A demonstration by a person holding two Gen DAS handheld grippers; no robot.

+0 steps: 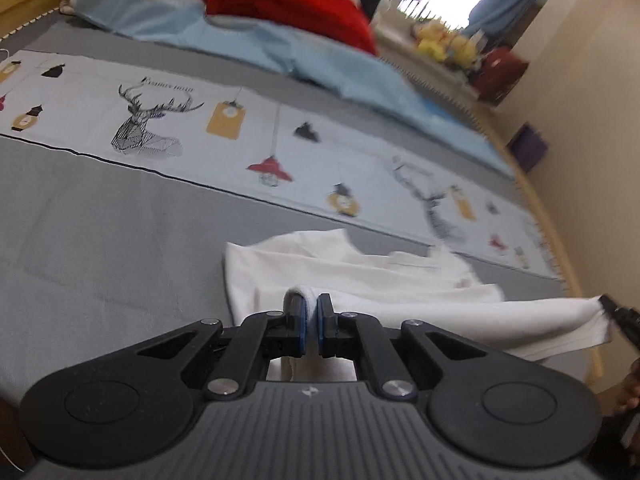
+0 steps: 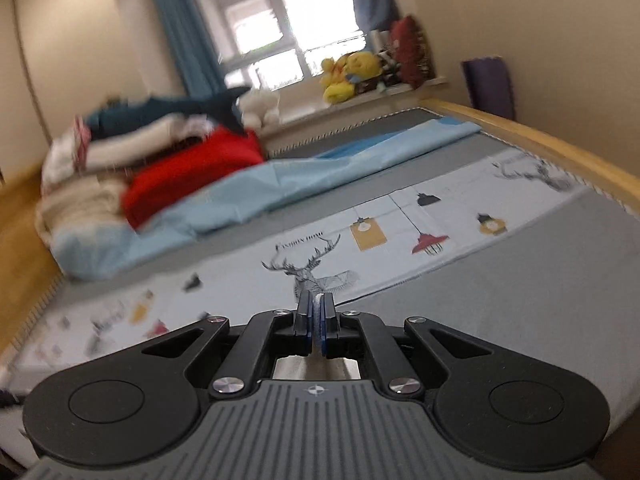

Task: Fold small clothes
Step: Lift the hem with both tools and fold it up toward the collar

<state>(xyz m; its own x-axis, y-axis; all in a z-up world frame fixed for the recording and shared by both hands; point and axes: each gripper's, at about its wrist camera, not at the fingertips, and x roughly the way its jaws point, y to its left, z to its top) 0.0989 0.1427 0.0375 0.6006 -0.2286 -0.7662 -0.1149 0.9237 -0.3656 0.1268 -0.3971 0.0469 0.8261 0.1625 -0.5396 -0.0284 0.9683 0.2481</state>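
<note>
Left wrist view, item one: my left gripper (image 1: 311,312) is pinching a fold of the white garment (image 1: 360,280), its blue-padded fingers (image 1: 301,318) pressed against the cloth with a small hump of fabric rising over the left pad. The white garment is lying crumpled on the grey band of the bedspread (image 1: 120,240), near the bed's right edge, just short of the printed strip (image 1: 200,120) with deer heads and lamps. One corner of the garment is stretching out toward the right edge of this view, where the black tip of my right gripper (image 1: 616,312) is gripping it, lifted off the bedspread.

Right wrist view, item two: my right gripper (image 2: 318,312) is holding its fingers (image 2: 329,314) nearly together, with a thin pale sliver of cloth showing between the blue pads; more pale fabric is showing below, behind the linkage.

Surroundings, item three: a light blue sheet (image 2: 280,184) is lying along the far side of the bed. A red blanket (image 2: 192,176) and cream bedding (image 2: 80,200) are piling up at the far corner, with a dark plush shark (image 2: 180,108) on top. Yellow plush toys (image 2: 352,74) are sitting on the windowsill (image 2: 360,100), and a wooden bed frame (image 2: 540,136) is running along the right edge.
</note>
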